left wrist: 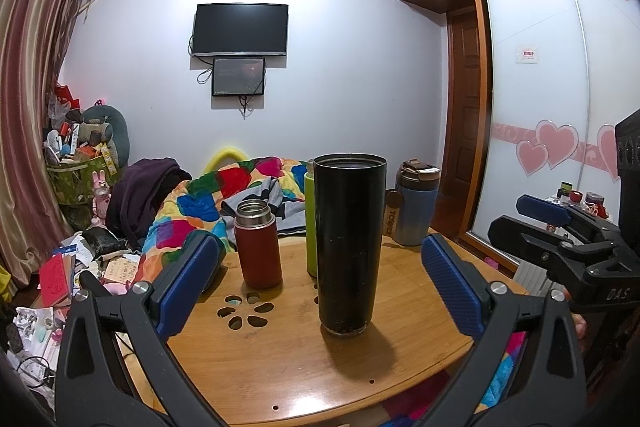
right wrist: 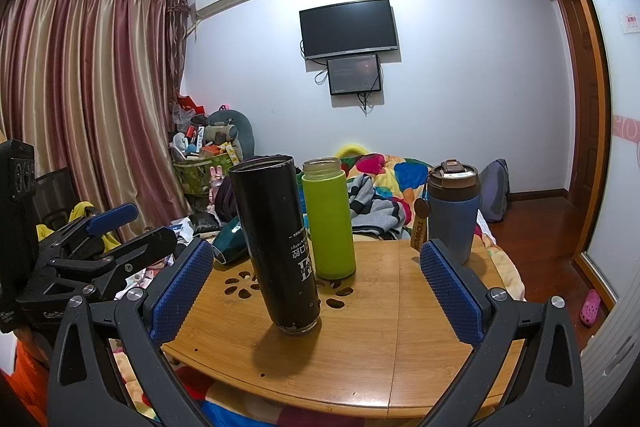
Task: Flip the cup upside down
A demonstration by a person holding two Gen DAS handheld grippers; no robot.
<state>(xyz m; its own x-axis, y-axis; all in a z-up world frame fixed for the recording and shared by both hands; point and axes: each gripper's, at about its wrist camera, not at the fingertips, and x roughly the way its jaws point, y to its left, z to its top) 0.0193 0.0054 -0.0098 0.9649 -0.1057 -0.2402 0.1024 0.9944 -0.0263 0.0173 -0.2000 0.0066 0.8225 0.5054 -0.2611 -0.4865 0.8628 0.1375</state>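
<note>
A tall black cup (left wrist: 347, 247) stands on the wooden table (left wrist: 400, 359), narrow end down, with its printed text upside down in the right wrist view (right wrist: 280, 247). My left gripper (left wrist: 320, 275) is open and empty, its blue pads (left wrist: 188, 283) on either side of the cup, short of it. My right gripper (right wrist: 316, 279) is open and empty, with the cup between its pads (right wrist: 452, 295), left of centre. The right gripper also shows at the right edge of the left wrist view (left wrist: 560, 227).
A red flask (left wrist: 258, 245), a green bottle (right wrist: 329, 219) and a blue lidded tumbler (right wrist: 454, 211) stand on the table behind the cup. The table has flower-shaped cutouts (left wrist: 245, 311). A bed with a colourful quilt (left wrist: 224, 195) lies behind; clutter covers the floor at left.
</note>
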